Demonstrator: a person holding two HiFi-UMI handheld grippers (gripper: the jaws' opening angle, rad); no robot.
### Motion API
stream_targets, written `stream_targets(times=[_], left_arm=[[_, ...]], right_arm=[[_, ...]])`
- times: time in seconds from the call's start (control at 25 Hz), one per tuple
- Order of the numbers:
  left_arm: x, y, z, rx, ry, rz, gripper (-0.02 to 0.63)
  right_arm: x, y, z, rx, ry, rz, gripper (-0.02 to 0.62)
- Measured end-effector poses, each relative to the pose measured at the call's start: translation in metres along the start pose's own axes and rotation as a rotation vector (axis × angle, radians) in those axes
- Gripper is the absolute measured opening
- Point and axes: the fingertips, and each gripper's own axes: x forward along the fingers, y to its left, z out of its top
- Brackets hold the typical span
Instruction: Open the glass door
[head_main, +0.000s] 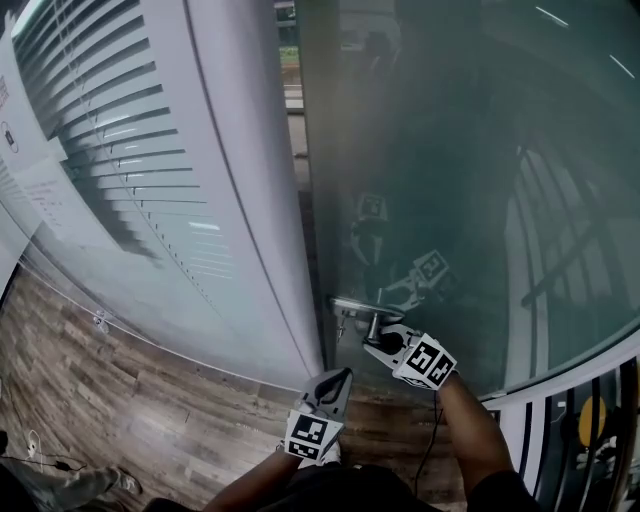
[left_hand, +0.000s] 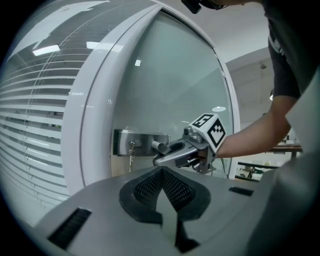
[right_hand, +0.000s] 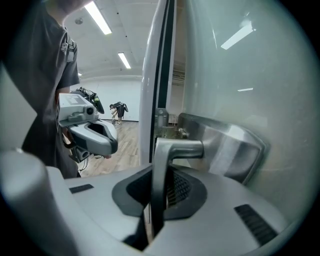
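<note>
The frosted, pale green glass door (head_main: 450, 180) is being shown filling the right and far part of the scene. Its edge is lying close beside the curved white door frame (head_main: 250, 200) on the left. Only a narrow dark strip is being seen between them, so the door is being judged as barely swung, if at all.

Its brushed-metal lever handle (right_hand: 172, 150) is set on a metal lock plate (right_hand: 227, 145) near the door's left edge. The lever is being clenched between the jaws of the right gripper (right_hand: 159, 185), running down between the pads. The grasp is therefore being counted as done. Whether the lever is being pressed down cannot be told, and swinging the door wide is being left.

The left gripper (left_hand: 163, 175) is being held nearer and to the left, apart from the handle, with its jaws closed together on nothing. A small key (left_hand: 131, 150) is hanging from the lock plate. Further left, white slatted blinds (head_main: 110, 150) and a wood-patterned floor (head_main: 130, 400) are being seen.
</note>
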Motion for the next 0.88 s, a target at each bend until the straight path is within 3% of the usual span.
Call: stream_targets(times=[0.28, 0.4, 0.56, 0.88], left_arm=[[0.022, -0.008, -0.015, 0.007, 0.020, -0.046, -0.002], [0.041, 0.008, -0.007, 0.001, 0.029, -0.041, -0.002], [0.078, 0.024, 0.007, -0.007, 0.040, -0.002, -0.002], [0.150, 0.048, 0.006, -0.014, 0.020, 0.087, -0.002]], right_arm=[[0.011, -0.034, -0.016, 0.027, 0.005, -0.040, 0.034], [0.021, -0.064, -0.006, 0.037, 0.012, -0.052, 0.034], [0.020, -0.113, -0.002, 0.045, 0.017, -0.090, 0.034], [0.034, -0.189, -0.030, 0.097, 0.032, -0.156, 0.026]])
